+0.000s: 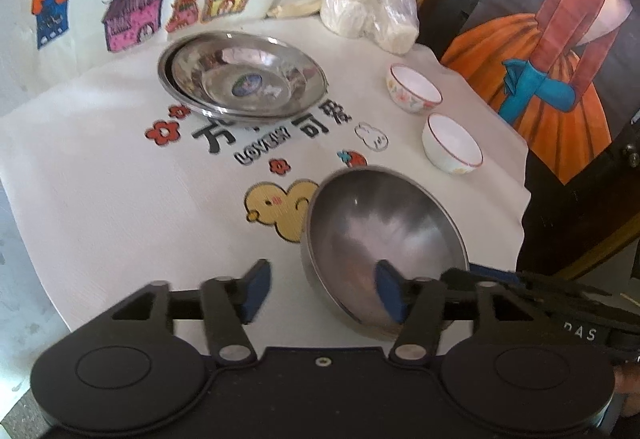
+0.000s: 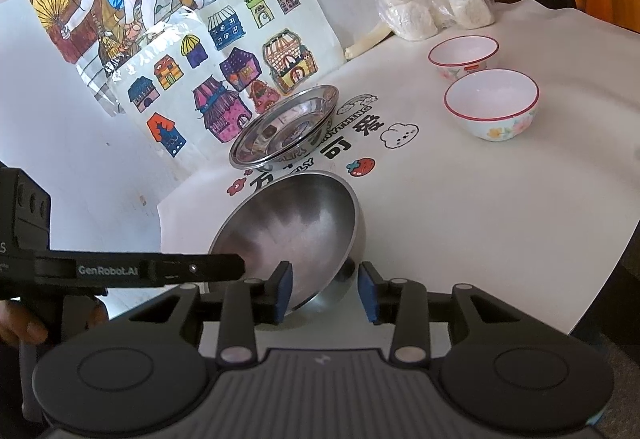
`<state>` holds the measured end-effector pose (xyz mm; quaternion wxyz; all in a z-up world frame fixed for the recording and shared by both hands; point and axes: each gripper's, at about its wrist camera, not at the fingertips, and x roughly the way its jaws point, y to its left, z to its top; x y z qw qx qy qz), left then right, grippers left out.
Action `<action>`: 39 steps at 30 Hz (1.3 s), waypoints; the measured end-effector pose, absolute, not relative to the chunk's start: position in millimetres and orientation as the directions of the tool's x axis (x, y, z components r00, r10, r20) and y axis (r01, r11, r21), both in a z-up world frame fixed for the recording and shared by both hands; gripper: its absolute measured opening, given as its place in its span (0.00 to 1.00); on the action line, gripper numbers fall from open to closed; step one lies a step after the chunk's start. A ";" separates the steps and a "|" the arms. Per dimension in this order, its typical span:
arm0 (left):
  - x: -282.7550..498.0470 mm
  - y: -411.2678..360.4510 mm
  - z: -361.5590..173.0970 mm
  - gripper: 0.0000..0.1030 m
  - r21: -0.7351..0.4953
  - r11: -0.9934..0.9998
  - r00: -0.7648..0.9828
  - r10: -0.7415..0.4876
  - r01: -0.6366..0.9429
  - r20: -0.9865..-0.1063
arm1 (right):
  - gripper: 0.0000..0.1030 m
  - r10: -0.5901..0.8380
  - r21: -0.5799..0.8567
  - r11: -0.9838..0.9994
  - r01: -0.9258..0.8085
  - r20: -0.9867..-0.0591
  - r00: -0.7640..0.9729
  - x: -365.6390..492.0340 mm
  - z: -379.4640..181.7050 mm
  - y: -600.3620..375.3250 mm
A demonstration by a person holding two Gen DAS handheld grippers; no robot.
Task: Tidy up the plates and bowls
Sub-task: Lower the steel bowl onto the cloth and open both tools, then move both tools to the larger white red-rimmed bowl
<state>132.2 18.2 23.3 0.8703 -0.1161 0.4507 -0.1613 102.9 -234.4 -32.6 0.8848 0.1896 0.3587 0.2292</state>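
Left tool (image 1: 320, 289) is spread wide, steel bowl (image 1: 384, 243) tilted near the bench's front edge, its rim between the pads. Right tool (image 2: 326, 293) straddles that bowl's rim; can't tell if it's pinching.

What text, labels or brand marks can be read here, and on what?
"GenRobot.AI": side of the left claw.
"DAS": black device at the edge of the left view, cut off.
Tablecloth: large Chinese characters, partly hidden; the Latin line beneath is too blurred.
Sticker in the steel plates: unreadable.
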 end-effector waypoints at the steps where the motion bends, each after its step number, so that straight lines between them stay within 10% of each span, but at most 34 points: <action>1: 132.1 18.6 25.1 0.70 -0.342 0.924 0.551 -0.378 0.172 -0.744 | 0.44 0.543 0.502 0.822 -0.270 -0.545 0.639 102.7 -32.7 -235.6; 8: 135.7 15.6 36.9 0.90 -0.315 0.935 0.595 -0.347 0.163 -0.724 | 0.53 0.548 0.505 0.817 -0.280 -0.525 0.651 101.5 -29.2 -239.5; 18: 161.8 4.3 49.6 0.99 -0.309 0.947 0.638 -0.292 0.089 -0.712 | 0.99 0.474 0.466 0.851 -0.243 -0.481 0.738 105.5 -18.5 -260.4; 39: 265.1 -118.5 47.2 0.99 -0.251 0.934 0.571 -0.355 0.255 -0.740 | 1.00 -0.026 0.183 0.977 0.112 -0.415 0.909 143.9 -37.9 -313.5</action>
